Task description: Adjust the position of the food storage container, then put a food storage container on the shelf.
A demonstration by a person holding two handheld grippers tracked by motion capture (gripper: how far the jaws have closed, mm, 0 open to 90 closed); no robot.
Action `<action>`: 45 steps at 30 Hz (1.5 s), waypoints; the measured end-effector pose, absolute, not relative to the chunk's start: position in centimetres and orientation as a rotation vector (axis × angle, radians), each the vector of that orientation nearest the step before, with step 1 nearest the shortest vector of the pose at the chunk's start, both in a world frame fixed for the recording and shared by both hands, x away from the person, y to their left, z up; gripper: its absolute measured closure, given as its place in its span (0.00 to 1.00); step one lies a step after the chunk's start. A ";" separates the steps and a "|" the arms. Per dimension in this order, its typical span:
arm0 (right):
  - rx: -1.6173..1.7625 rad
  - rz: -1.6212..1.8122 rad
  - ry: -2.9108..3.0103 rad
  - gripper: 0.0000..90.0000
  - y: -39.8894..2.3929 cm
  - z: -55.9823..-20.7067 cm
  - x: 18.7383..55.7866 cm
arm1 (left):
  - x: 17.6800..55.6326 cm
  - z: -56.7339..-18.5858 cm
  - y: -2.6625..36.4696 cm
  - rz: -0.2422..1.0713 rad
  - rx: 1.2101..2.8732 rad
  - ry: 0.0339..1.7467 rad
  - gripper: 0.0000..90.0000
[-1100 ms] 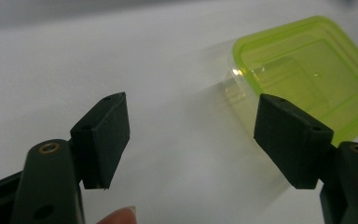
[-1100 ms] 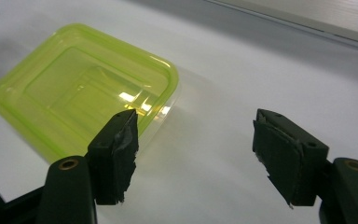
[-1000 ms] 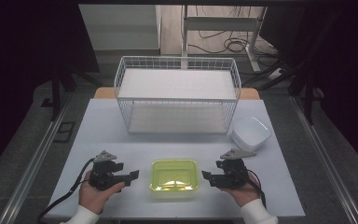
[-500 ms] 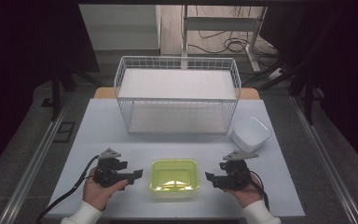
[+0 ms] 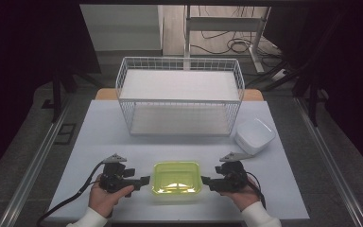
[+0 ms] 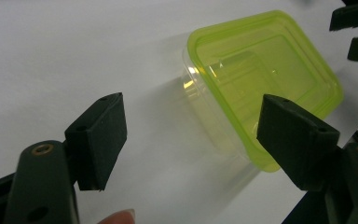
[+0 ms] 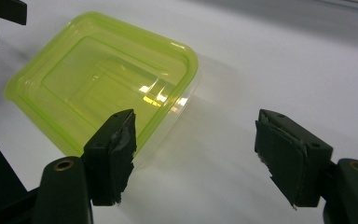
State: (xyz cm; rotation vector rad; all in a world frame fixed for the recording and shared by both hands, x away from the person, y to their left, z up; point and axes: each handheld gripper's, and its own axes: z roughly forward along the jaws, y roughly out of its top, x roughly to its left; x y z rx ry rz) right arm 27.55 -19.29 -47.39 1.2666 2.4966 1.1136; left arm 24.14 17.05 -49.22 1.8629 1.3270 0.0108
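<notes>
Green-lidded container (image 5: 177,178) at near centre of table (image 5: 104,127), unmoved. Left gripper (image 5: 142,179) now closer against its left edge; right gripper (image 5: 205,180) at its right. Both spread wide, empty.

White table (image 5: 99,127); grey floor (image 5: 38,142); dark surroundings; cables (image 5: 238,46) beyond.

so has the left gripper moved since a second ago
Yes. In the high view the left gripper has moved right, toward the green container, which has stayed put; its open jaws now sit right at the container's left edge.
</notes>
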 end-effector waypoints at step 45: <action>1.709 1.434 2.563 0.65 -18.7 -51.1 29.5 | 26.8 -52.5 15.6 -0.480 1.686 1.350 0.56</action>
